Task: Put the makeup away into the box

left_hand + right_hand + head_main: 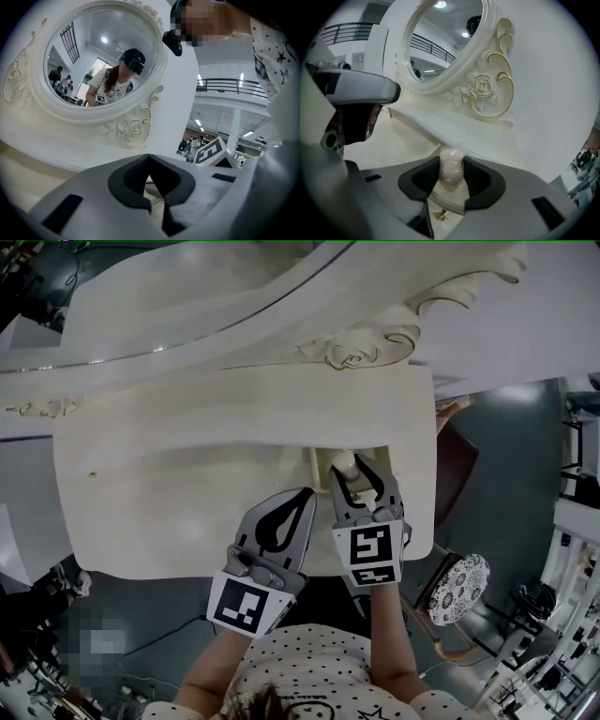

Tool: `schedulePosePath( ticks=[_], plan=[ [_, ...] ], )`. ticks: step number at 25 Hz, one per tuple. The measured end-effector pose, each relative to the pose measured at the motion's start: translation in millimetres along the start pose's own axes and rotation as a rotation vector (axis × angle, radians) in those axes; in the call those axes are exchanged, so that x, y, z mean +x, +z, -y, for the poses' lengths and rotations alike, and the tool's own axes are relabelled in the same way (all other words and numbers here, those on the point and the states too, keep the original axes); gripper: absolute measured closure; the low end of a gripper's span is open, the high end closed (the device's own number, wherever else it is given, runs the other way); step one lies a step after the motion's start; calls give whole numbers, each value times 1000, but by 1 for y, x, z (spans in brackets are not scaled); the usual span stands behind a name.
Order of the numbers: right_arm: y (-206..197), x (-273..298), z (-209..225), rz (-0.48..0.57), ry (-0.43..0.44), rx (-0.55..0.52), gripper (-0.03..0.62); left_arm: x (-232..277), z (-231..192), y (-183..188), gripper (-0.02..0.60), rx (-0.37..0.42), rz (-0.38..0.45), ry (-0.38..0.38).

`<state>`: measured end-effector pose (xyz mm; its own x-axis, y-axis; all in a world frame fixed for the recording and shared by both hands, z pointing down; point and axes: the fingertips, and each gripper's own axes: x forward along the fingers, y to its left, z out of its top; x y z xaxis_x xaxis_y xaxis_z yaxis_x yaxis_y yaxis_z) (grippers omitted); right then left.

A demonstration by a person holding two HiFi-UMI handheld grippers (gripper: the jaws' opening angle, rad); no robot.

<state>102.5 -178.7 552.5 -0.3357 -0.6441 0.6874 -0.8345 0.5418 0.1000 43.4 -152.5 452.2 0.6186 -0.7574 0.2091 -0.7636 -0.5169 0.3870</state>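
My right gripper [359, 467] reaches over the front right part of the white dressing table [187, 484], pointing down and away. Its jaws are shut on a pale, translucent makeup tube [452, 165], which stands upright between the pads; the tube [344, 464] also shows at the fingertips from above. Just under it lies a small cream box [322, 461], whose cream face with a gold emblem [439, 214] shows below the tube. To the left, my left gripper [306, 496] hangs over the table's front edge. Its jaws [149, 159] are shut with nothing in them.
An oval mirror in a carved white frame [98, 61] rises at the back of the table, with a rose ornament [482, 89] at its base. A round patterned stool [459, 589] stands on the floor at the right. Several people stand far off in the hall.
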Motion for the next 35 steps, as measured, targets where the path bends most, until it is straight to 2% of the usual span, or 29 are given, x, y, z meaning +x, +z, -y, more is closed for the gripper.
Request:
schedulePosePath(
  ticks=[12, 18, 26, 30, 31, 35],
  plan=[
    [-1, -4, 2, -34, 24, 22, 416, -4, -2, 1, 586, 19, 1, -4],
    [0, -6, 0, -29, 26, 42, 390, -4, -2, 4, 586, -4, 11, -2],
    [7, -14, 5, 5, -5, 62, 385, -7, -2, 4, 586, 11, 8, -7],
    [18, -22, 10, 55, -30, 75, 387, -8, -2, 5, 586, 8, 13, -9],
    [20, -23, 11, 65, -35, 79, 394, -8, -2, 5, 586, 10, 12, -9],
    [21, -27, 12, 81, -57, 88, 527, -9, -1, 5, 586, 7, 12, -8]
  ],
)
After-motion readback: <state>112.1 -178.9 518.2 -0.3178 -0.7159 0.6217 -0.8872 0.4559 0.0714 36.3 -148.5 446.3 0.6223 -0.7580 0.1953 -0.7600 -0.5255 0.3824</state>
